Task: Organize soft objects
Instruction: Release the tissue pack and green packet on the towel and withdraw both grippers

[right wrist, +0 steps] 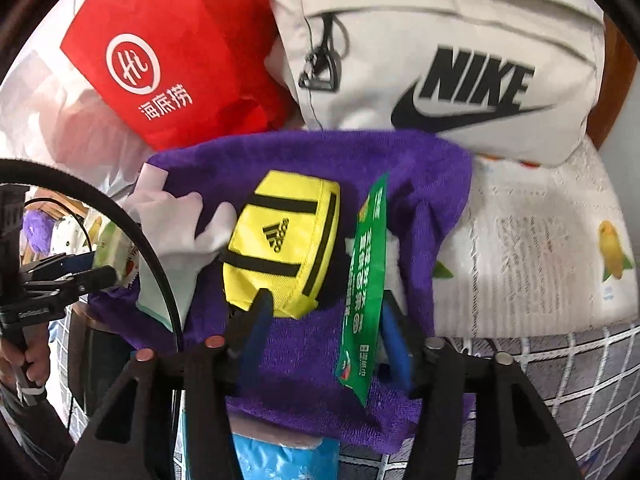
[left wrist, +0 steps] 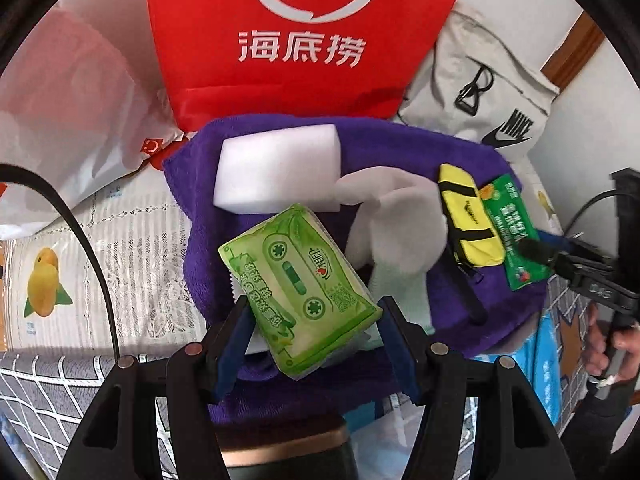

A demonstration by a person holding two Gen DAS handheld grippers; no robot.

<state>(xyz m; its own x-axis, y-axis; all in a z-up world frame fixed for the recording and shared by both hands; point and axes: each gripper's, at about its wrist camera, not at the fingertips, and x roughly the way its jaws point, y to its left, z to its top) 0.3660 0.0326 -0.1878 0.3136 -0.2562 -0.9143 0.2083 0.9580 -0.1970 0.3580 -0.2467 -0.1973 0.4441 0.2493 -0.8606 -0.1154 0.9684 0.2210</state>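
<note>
The left gripper [left wrist: 316, 320] is pinching the tissue pack [left wrist: 298, 288] over the towel's [left wrist: 400, 136] near edge. The right gripper [right wrist: 324, 320] is spreading around the green sachet [right wrist: 366, 280] beside the yellow pouch [right wrist: 286, 240], near the towel's right edge. Sorting seems underway; next, the tissue pack likely needs placing down.
</note>
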